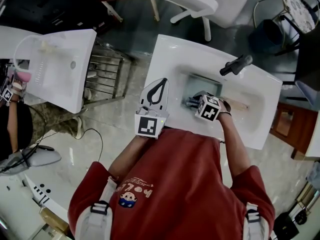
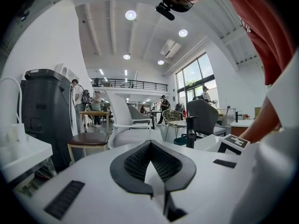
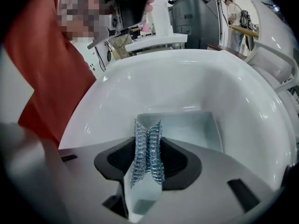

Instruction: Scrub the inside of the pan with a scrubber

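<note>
A square steel pan (image 1: 196,85) sits in the white sink basin (image 1: 170,59); in the right gripper view the pan (image 3: 187,127) lies just beyond the jaws. My right gripper (image 1: 196,102) hangs over the pan's near edge, shut on a steel-wool scrubber (image 3: 148,153) that stands up between its jaws. The scrubber (image 1: 192,103) shows as a grey tuft in the head view. My left gripper (image 1: 160,84) is held above the sink's near left rim, pointing away from the pan. Its jaws (image 2: 150,146) are shut with nothing between them.
A black faucet (image 1: 236,65) stands at the sink's far right. A pale stick-like shape (image 1: 241,105) lies in the basin right of my hand. A second white sink (image 1: 60,69) and a wire rack (image 1: 106,74) are to the left, a white chair (image 1: 200,1) behind.
</note>
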### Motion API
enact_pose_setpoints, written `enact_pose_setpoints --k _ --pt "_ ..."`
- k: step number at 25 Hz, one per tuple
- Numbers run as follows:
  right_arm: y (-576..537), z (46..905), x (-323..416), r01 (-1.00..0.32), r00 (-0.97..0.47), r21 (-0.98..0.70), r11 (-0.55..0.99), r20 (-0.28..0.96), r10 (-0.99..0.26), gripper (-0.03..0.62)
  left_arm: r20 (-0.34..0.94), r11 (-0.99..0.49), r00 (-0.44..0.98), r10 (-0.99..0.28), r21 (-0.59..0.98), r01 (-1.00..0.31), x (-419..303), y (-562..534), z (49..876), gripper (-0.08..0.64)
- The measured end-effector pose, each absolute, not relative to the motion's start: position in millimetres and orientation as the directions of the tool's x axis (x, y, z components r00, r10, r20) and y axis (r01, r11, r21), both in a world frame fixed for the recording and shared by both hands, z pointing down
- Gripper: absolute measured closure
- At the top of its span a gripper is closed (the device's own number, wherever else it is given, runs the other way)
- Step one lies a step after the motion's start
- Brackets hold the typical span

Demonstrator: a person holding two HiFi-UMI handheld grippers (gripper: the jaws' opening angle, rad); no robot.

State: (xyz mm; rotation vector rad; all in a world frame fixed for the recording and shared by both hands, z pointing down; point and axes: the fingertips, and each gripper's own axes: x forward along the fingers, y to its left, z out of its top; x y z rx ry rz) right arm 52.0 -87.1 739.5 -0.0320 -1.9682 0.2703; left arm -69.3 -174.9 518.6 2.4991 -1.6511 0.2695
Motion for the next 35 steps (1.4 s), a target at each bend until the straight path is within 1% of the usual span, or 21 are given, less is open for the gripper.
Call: enact_pose_setpoints --k 7,12,19,27,31,35 --pt "-87.8 750.5 47.7 -0.08 -0.385 -0.246 0.966 0.902 0.198 0.42 0.226 -0.396 0.39 -0.893 0.017 -0.918 -68.0 -175.8 518.7 0.552" --pt "-85.6 753.8 46.0 -0.047 -0.353 -0.219 0.975 0.917 0.189 0.423 0.226 -0.4 0.393 -0.891 0.016 -0.917 -65.8 -174.3 519.8 0.552" --pt "-86.8 755.1 46.8 -0.039 -0.346 -0.204 0.978 0.921 0.178 0.423 0.22 -0.403 0.397 -0.891 0.016 -0.915 -63.8 -175.8 518.4 0.552" --pt "-115.3 757.2 46.3 -0.079 -0.358 -0.087 0.993 0.932 0.053 0.423 0.229 -0.405 0.398 -0.888 0.017 -0.914 -64.2 -176.2 521.7 0.552" --pt "-126.2 761.3 49.0 -0.084 -0.34 -0.017 0.996 0.94 -0.013 0.423 0.232 -0.41 0.404 -0.885 0.023 -0.912 -61.0 -176.2 523.1 0.552" --pt "-144.3 760.2 49.7 -0.129 -0.34 0.06 0.99 0.935 -0.101 0.423 0.229 -0.42 0.413 -0.881 0.02 -0.907 -58.1 -176.7 522.2 0.552"
